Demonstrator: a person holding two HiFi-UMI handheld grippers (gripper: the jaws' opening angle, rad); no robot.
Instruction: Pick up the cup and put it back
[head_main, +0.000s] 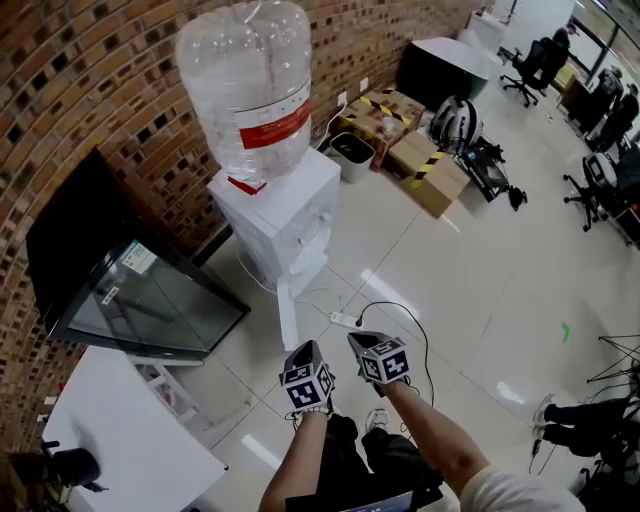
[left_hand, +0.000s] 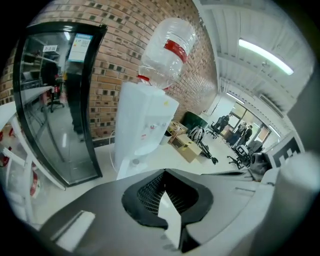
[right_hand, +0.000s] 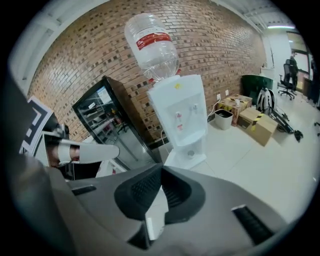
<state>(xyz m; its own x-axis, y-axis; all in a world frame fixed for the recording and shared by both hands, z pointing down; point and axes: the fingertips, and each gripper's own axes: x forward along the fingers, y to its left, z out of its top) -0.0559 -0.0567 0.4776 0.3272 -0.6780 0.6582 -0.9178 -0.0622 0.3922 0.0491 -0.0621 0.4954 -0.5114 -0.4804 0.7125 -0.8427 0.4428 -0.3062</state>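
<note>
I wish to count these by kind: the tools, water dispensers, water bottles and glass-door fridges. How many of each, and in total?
tools: 2, the left tool and the right tool
water dispenser: 1
water bottle: 1
glass-door fridge: 1
total: 5

— Where are the grippers?
— The left gripper (head_main: 303, 374) and right gripper (head_main: 376, 356) are side by side near the water dispenser (head_main: 275, 215), both tilted downward toward it.
— And the jaws?
— Closed together on both, with nothing between. The forearms (head_main: 436, 436) reach forward.
</note>
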